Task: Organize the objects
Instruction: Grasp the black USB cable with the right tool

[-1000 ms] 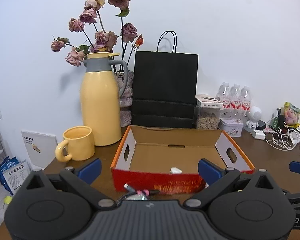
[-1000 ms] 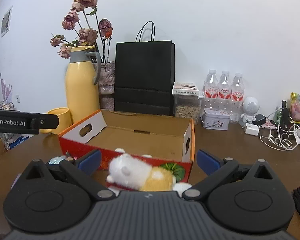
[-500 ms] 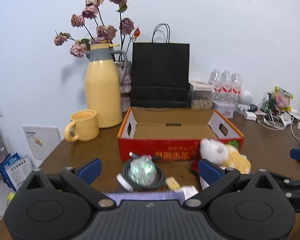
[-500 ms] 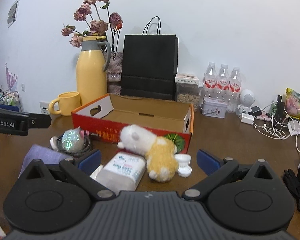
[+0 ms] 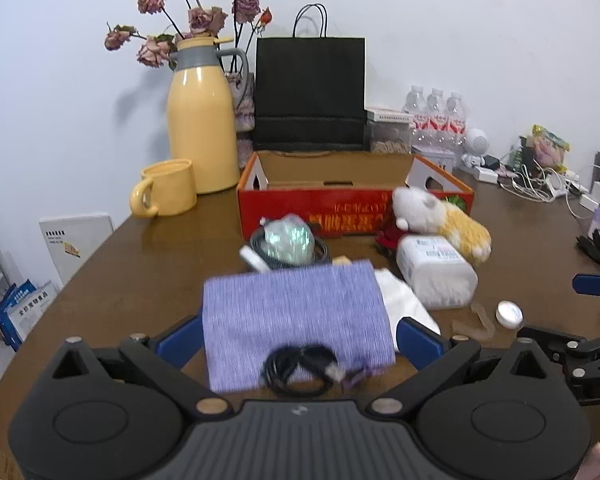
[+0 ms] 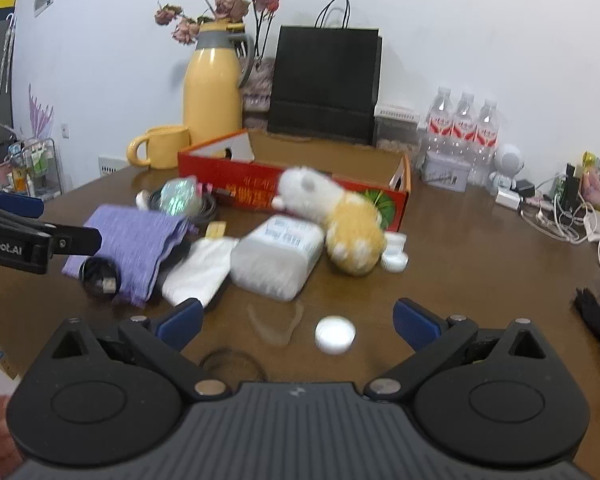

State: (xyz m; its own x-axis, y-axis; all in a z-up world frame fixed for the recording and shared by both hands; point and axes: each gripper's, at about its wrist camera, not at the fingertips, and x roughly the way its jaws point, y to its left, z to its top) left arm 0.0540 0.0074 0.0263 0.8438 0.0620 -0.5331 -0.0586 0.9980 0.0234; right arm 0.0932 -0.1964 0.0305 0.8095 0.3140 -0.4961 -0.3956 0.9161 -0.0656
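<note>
Both grippers hang low over the brown table (image 5: pixel 148 256) with jaws spread wide and nothing between them. In the left wrist view the left gripper (image 5: pixel 298 338) sits at bottom centre, its blue fingertips (image 5: pixel 418 342) flanking a folded purple cloth (image 5: pixel 296 312) with a coiled black cable (image 5: pixel 300 368) lying on its near edge. In the right wrist view the right gripper (image 6: pixel 298 320) frames a small white cap (image 6: pixel 335 335) on bare wood.

The clutter lies mid-frame, in front of the open red cardboard box (image 5: pixel 352 204): a white and yellow plush toy (image 5: pixel 440 220) leaning against the box's right front corner, a white plastic container (image 5: pixel 436 272) on its side touching the plush, a white packet (image 6: pixel 200 266) between container and cloth, and a shiny greenish bundle (image 5: pixel 288 238) ringed by dark cord just before the box.

Behind stand a yellow mug (image 5: pixel 166 194), a yellow thermos (image 5: pixel 202 120), dried roses, a black paper bag (image 5: pixel 310 94) and water bottles (image 6: pixel 464 128) at right.
</note>
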